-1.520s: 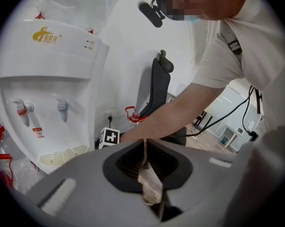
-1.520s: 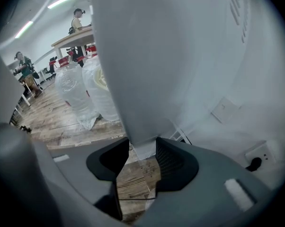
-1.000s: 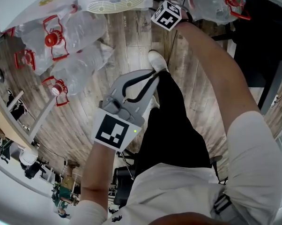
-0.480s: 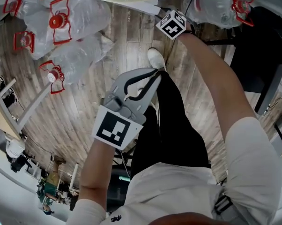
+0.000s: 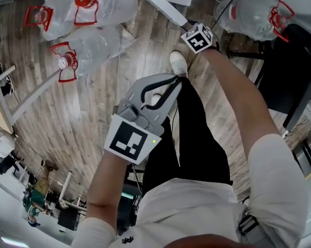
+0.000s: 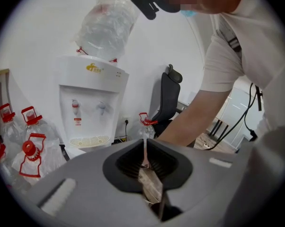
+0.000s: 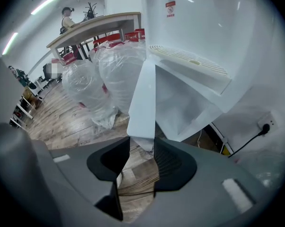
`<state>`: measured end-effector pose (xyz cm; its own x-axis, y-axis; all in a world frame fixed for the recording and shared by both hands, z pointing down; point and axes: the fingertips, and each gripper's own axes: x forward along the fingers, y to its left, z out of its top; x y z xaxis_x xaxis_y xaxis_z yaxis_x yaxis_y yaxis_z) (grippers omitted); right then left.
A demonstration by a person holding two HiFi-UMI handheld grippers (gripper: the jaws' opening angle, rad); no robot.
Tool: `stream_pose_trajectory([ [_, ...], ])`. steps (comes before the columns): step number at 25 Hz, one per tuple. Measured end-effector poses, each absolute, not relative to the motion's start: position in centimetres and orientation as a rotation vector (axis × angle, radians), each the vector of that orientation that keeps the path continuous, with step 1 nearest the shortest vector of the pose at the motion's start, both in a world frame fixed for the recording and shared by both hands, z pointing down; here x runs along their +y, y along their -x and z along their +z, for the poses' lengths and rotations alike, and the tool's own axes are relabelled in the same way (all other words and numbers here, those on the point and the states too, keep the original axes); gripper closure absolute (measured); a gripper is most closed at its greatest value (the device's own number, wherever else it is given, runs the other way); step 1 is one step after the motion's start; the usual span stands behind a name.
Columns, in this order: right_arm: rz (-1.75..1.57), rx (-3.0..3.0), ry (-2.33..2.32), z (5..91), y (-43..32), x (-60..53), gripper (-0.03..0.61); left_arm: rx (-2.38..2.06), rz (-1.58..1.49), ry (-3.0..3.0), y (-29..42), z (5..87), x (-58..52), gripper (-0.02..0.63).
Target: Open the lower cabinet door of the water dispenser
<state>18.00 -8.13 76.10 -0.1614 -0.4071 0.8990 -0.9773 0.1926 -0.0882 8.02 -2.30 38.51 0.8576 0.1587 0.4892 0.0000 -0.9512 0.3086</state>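
Note:
The white water dispenser [image 6: 93, 103] stands against the wall with a bottle on top. Its lower cabinet door [image 7: 141, 93] is swung out, and shows as a thin white edge [image 5: 163, 6] in the head view. My right gripper [image 7: 141, 145] has the door's lower front corner between its jaws. They have just been closing, and both pads touch the door. In the head view only that gripper's marker cube [image 5: 199, 38] shows at the door's end. My left gripper [image 5: 177, 78] hovers over the floor near the person's leg, shut and empty [image 6: 145, 150].
Several large clear water bottles [image 5: 101, 1] with red handles lie left of the dispenser, and another one [image 5: 253, 14] to its right. A black office chair [image 5: 290, 71] stands at the right. The person's shoe [image 5: 177, 63] rests by the door. A wooden table [image 7: 100, 25] is farther off.
The right gripper's cube has drifted down and right in the head view, and the door edge has swung out with it. The bottles have slid toward the upper left. The left gripper barely shifted.

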Motion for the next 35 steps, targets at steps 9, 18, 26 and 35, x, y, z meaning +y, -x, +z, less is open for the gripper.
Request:
stream_pose_trajectory([
  [9, 0.973, -1.714, -1.299, 76.1, -12.1, -8.3, 0.42, -0.02, 0.734, -2.726, -2.4, 37.5, -2.8, 0.554],
  [18, 0.958, -1.724, -1.239, 75.3, -6.7, -9.4, 0.42, -0.151, 0.703, -2.709, 2.8, 37.3, -3.0, 0.554],
  [26, 0.937, -1.736, -1.194, 75.5, -2.7, -10.6, 0.425, -0.263, 0.67, -2.697, 7.0, 37.1, -3.1, 0.554],
  [35, 0.872, -1.761, -1.141, 75.7, 0.8, -12.8, 0.434, -0.385, 0.63, -2.652, 10.9, 37.8, -2.6, 0.554],
])
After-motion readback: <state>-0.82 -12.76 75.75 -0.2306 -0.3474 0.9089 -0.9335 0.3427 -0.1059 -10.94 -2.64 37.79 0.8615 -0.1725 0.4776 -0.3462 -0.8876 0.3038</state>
